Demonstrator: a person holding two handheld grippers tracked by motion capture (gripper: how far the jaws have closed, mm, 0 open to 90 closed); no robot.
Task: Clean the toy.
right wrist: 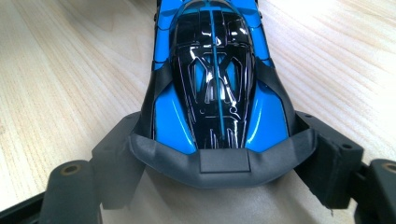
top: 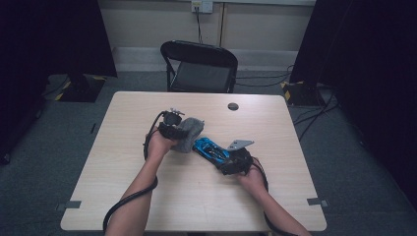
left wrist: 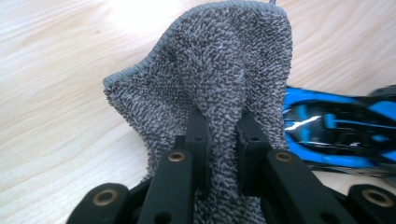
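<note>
While both hands work near the middle of the pale wood-grain desk (top: 196, 196), the items stand as follows. Left tool (top: 173, 129): jaws clenched tight on a fold of a grey looped-pile terry cloth (left wrist: 210, 79), which bunches between the black pads and spreads out beyond them, its stitched hem showing along the far edge. Right tool (top: 235, 162): jaws set wide, grasping the rear end of a glossy blue and black toy racing car (right wrist: 215, 79), one pad against each flank by the dark rear wing. Car: on the desk at centre, nose pointing toward the cloth, which sits just beside it on the left. Small dark round disc (top: 233, 106): near the far edge, well apart. Black folding chair (top: 199, 66): beyond the far edge. Bare desk lies open to left, right and near side.
</note>
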